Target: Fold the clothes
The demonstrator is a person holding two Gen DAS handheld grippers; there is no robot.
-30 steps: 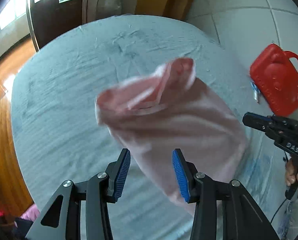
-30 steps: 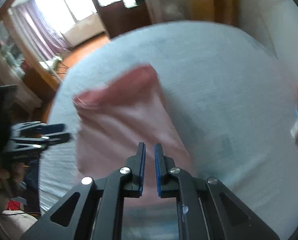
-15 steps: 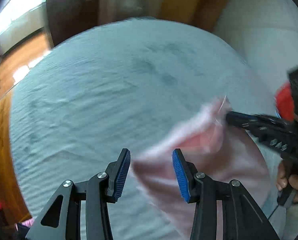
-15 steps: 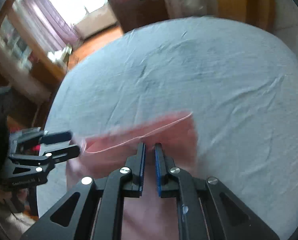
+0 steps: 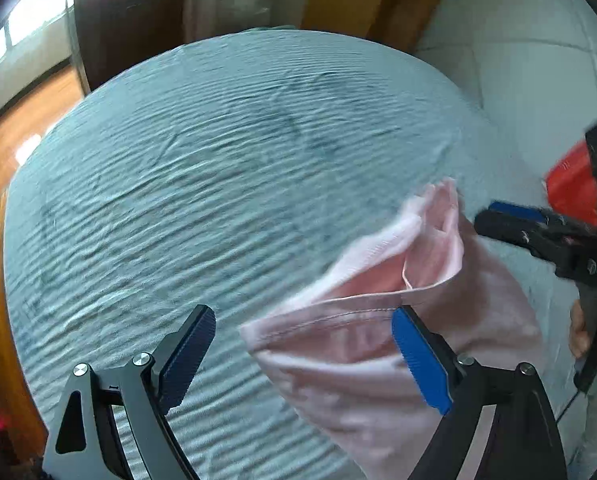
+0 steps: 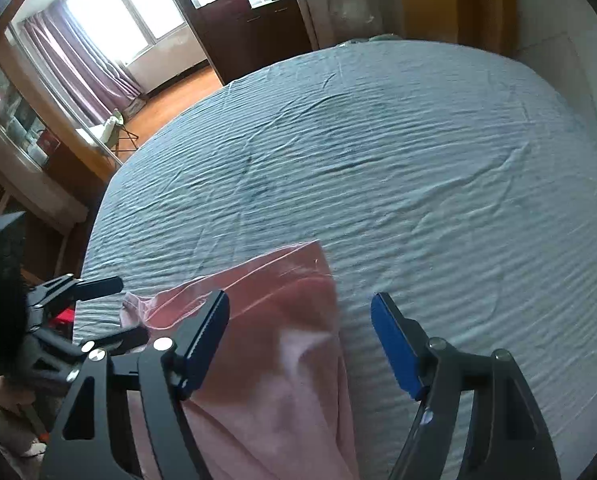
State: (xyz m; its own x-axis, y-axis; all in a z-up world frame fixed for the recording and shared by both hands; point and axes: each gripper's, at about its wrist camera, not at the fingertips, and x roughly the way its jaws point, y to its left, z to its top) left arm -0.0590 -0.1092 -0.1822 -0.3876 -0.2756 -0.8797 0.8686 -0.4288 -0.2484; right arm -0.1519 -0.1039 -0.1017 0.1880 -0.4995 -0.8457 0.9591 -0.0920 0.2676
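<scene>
Bare bedsheet (image 6: 438,152) ahead lies open; red container (image 5: 570,188) crowds its wall-side edge

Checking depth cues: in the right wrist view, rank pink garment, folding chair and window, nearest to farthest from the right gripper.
From the right gripper:
1. Pink garment, lying just ahead, partly between the open fingers.
2. Folding chair, on the wooden floor past the bed's left edge.
3. Window, on the far wall, upper left.

One pink garment (image 5: 382,344) lies at lower right of the frame on one bed (image 5: 186,184). Two tools show: the left tool (image 5: 304,358) and the right tool (image 6: 300,344). One red container (image 5: 568,186) sits at the right edge.
</scene>
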